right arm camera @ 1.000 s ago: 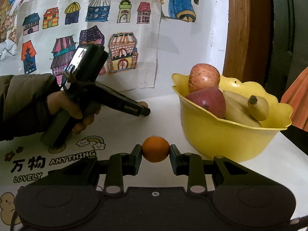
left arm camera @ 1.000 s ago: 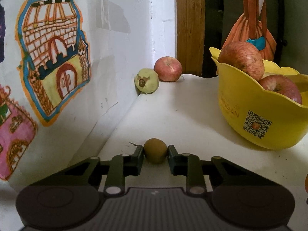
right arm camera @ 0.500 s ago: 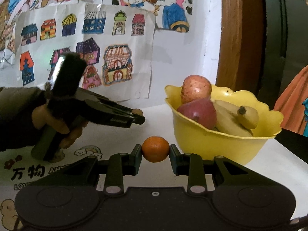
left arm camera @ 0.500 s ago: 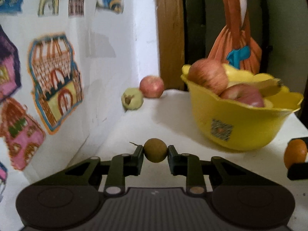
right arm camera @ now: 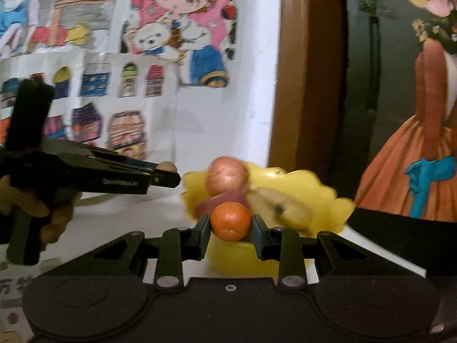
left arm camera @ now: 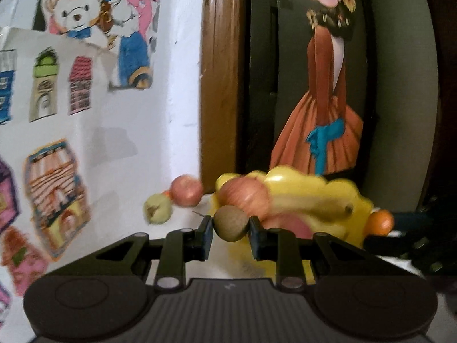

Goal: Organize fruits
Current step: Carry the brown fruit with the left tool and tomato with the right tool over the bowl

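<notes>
My left gripper (left arm camera: 230, 224) is shut on a small brown round fruit (left arm camera: 230, 223), held in the air just before the yellow bowl (left arm camera: 360, 200). My right gripper (right arm camera: 230, 222) is shut on a small orange (right arm camera: 230, 221), also raised in front of the yellow bowl (right arm camera: 337, 208). The bowl holds red apples (right arm camera: 227, 175) and bananas (right arm camera: 281, 208). In the right wrist view the left gripper (right arm camera: 168, 173) reaches in from the left, held by a person's hand (right arm camera: 37, 208). In the left wrist view the orange (left arm camera: 380, 222) shows at the bowl's right side.
A red apple (left arm camera: 186, 190) and a pale green fruit (left arm camera: 157, 208) lie on the white table by the wall corner. Children's drawings (right arm camera: 120, 125) cover the wall on the left. A wooden door frame (right arm camera: 305, 85) and a dark door with a figure in an orange dress (left arm camera: 320, 131) stand behind.
Both grippers have risen and tilted up, each still holding its fruit. The bowl now sits lower in both views and closer to the fingertips.
</notes>
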The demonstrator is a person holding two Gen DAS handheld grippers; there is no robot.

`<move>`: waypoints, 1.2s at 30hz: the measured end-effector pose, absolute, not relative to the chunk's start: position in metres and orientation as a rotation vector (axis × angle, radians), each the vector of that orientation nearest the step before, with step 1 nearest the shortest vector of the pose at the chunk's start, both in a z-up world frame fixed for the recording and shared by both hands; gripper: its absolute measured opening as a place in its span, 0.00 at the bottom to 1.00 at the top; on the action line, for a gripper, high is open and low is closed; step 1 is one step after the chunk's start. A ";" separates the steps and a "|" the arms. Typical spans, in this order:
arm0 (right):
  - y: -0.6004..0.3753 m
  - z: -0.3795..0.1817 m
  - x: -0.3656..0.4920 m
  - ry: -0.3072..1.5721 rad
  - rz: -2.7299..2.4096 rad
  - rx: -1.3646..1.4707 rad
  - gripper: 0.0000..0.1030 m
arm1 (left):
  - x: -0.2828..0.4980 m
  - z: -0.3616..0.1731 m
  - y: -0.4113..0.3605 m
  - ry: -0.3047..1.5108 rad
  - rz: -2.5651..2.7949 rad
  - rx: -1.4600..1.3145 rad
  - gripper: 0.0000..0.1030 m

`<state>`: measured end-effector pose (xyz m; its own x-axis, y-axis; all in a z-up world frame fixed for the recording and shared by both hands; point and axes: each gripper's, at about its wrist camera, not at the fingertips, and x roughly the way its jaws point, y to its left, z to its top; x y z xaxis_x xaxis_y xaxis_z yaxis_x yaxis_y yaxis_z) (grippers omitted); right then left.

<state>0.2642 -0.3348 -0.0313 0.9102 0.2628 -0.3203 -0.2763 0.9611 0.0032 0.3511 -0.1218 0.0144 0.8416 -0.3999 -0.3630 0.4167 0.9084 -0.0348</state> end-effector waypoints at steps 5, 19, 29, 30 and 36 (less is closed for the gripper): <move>-0.343 -0.037 0.276 0.331 0.238 -0.048 0.32 | 0.356 0.017 -0.146 0.349 -0.451 0.036 0.29; -0.346 -0.046 0.284 0.329 0.209 -0.073 0.32 | 0.355 0.007 -0.174 0.351 -0.485 0.064 0.29; -0.345 -0.047 0.285 0.331 0.207 -0.067 0.32 | 0.358 0.005 -0.176 0.362 -0.492 0.068 0.29; -0.345 -0.047 0.285 0.331 0.207 -0.066 0.32 | 0.359 0.005 -0.177 0.364 -0.493 0.067 0.29; -0.345 -0.048 0.286 0.328 0.207 -0.061 0.32 | 0.360 0.003 -0.178 0.368 -0.498 0.065 0.29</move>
<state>0.2860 -0.3447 -0.0483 0.9257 0.1921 -0.3258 -0.2118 0.9770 -0.0257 0.3599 -0.1776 0.0030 0.8143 -0.4550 -0.3603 0.4783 0.8778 -0.0276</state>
